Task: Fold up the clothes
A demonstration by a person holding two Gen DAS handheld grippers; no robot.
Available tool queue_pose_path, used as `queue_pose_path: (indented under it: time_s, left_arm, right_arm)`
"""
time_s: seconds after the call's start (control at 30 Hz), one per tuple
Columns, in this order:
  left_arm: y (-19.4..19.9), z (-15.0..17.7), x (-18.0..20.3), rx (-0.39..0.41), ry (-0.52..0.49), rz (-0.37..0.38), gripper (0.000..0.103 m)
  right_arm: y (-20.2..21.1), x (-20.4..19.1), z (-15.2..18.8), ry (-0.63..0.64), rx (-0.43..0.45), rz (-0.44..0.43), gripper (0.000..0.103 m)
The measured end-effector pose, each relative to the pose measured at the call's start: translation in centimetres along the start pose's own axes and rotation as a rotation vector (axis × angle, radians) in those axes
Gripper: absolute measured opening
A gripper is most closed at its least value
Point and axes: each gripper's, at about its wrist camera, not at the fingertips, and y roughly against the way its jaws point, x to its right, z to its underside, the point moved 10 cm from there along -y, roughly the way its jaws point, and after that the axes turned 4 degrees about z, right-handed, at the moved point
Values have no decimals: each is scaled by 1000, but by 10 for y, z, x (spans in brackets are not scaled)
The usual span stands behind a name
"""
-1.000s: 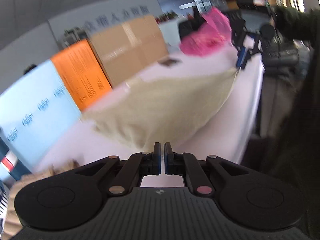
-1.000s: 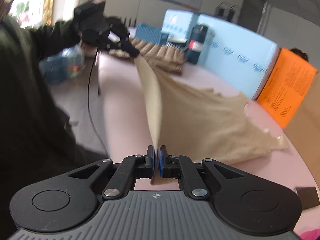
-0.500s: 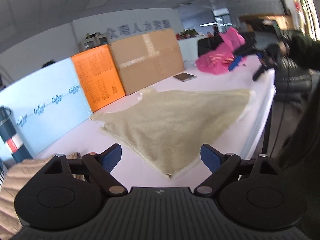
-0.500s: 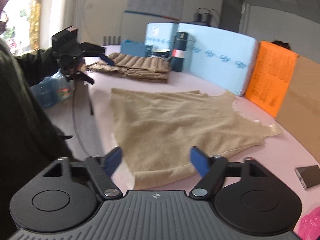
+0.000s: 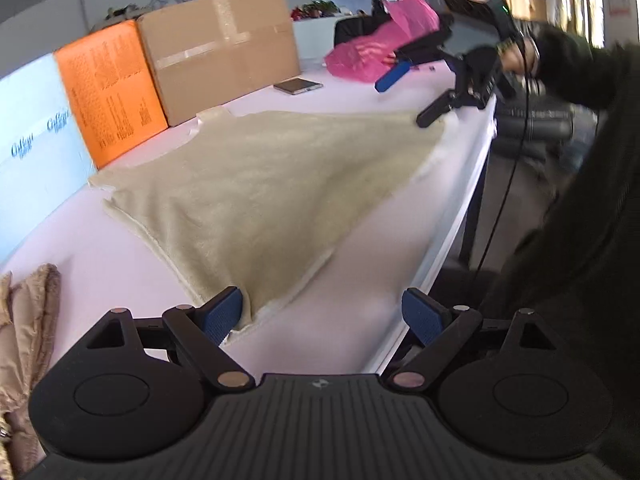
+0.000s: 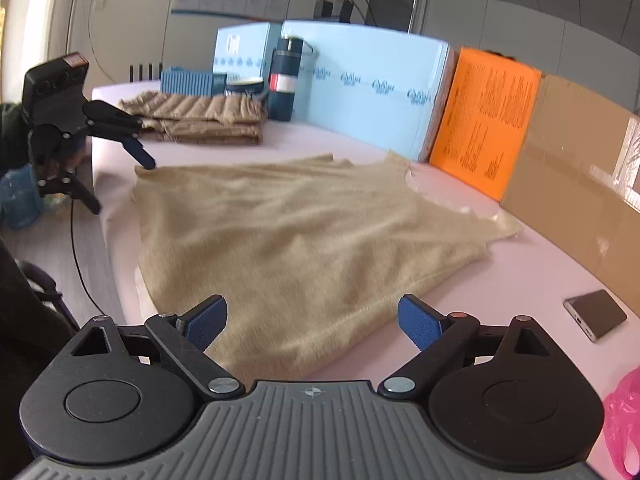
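Note:
A beige fleece garment (image 5: 272,184) (image 6: 300,232) lies spread flat on the pale pink table (image 5: 380,248). My left gripper (image 5: 322,314) is open just above the garment's near corner, and its left pad (image 5: 224,312) sits at the cloth's edge without pressing on it. In the right wrist view, the left gripper (image 6: 118,184) hovers at the far left corner. My right gripper (image 6: 312,322) has its jaws opening wide, with the cloth's other near corner lying loose below them. In the left wrist view, the right gripper (image 5: 412,98) is at the far corner, held by a dark-sleeved arm (image 5: 568,68).
A stack of folded tan clothes (image 6: 200,120) lies at one end by a dark bottle (image 6: 284,76). Blue boards (image 6: 376,88), an orange box (image 6: 484,120) and a cardboard box (image 5: 220,52) line the back. A phone (image 6: 596,314) and a pink bag (image 5: 372,56) lie at the other end.
Both grippers were shut on the garment's corners and held it stretched in the air. They have let go and opened, and the garment now lies flat on the table.

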Motion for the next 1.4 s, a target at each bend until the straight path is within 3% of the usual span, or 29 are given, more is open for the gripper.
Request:
queue_pose_path:
  time_s: [0.17, 0.27, 0.37, 0.47, 0.57, 0.67, 0.73, 0.8, 0.83, 0.97, 1.1, 1.23, 1.4]
  left_arm:
    - [19, -9, -2, 68, -14, -30, 86]
    - [23, -31, -11, 123, -28, -63, 87]
    - [9, -62, -27, 159, -16, -168, 93]
    - [-21, -82, -47, 123, 107, -264, 93]
    - [-52, -78, -57, 37, 223, -265, 93]
    - [-67, -55, -55, -50, 230, -268, 93]
    - [-62, -39, -56, -32, 246, -265, 94]
    - [-50, -29, -59, -26, 289, -245, 95]
    - [-43, -26, -63, -24, 311, -248, 101]
    - [-19, -26, -80, 18, 350, -293, 103]
    - [-4, -47, -102, 85, 385, -358, 103]
    - [-16, -77, -127, 97, 411, -441, 103]
    - [-58, -84, -136, -11, 372, -507, 103]
  right_arm:
    - [12, 8, 17, -12, -48, 15, 99]
    - [22, 12, 1, -10, 27, 48, 100]
    - [18, 9, -25, -16, 89, 25, 102]
    - [-6, -3, -44, -13, 94, -52, 103]
    - [-32, -13, -52, -35, 74, -136, 103]
    - [-51, -14, -40, -99, -1, -184, 103]
    - [-53, -14, -20, -110, -72, -192, 103]
    - [-42, -11, -7, -111, -66, -196, 103]
    - [-36, -10, -1, -110, -57, -198, 103]
    - [-18, 11, 7, -178, -51, -144, 103]
    - [-5, 32, -7, -209, 53, -78, 103]
    - [-24, 44, -29, -228, 77, -56, 103]
    - [-57, 48, -53, -248, 87, -103, 103]
